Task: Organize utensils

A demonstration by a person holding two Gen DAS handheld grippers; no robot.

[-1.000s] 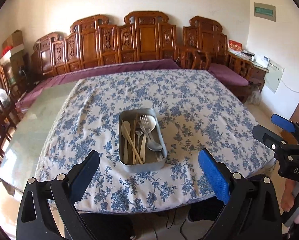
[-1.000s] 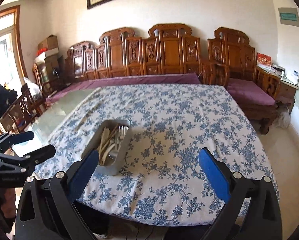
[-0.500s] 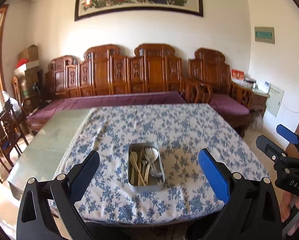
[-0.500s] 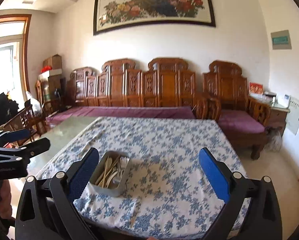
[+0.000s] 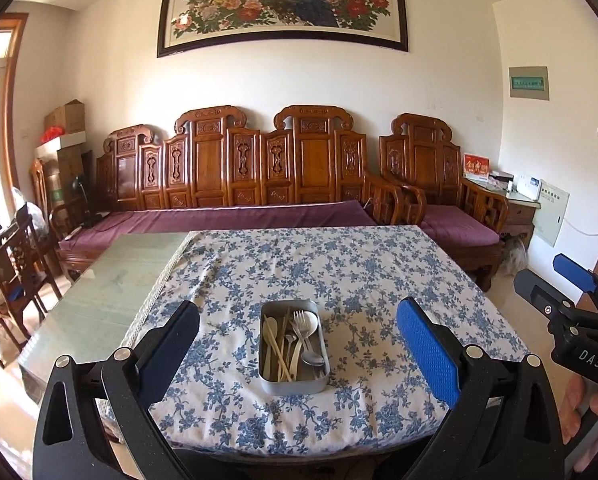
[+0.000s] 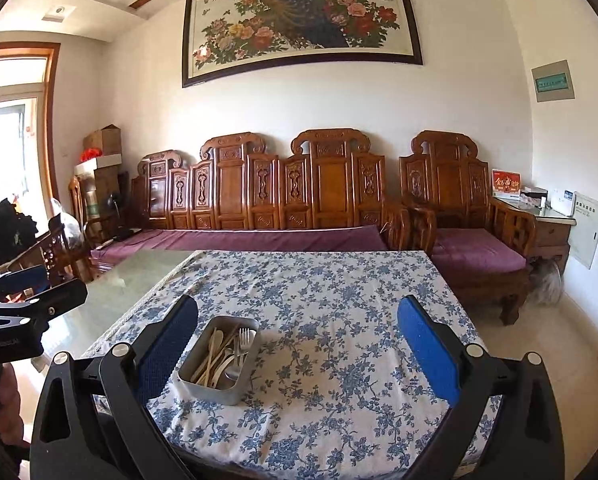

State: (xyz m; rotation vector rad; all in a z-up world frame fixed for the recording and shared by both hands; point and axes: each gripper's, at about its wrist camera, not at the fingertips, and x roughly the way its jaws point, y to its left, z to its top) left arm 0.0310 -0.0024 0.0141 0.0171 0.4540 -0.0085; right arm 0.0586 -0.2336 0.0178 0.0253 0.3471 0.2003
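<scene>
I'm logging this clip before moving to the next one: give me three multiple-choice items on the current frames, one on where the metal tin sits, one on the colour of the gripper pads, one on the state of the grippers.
1. Where is the metal tin of utensils?
A. On the flowered tablecloth
B. On the purple bench cushion
C. On the floor

2. What colour are the pads on the gripper fingers?
A. Red
B. Blue
C. Yellow

3. What state are the left gripper and right gripper in?
A. Both open and empty
B. Both shut on a spoon
C. Left shut on the tin, right open

Answers:
1. A, the tin rests on the blue-and-white cloth near the table's close edge.
2. B, the pad facing each camera is bright blue.
3. A, in both wrist views the fingers stand wide apart with nothing between them.
</scene>
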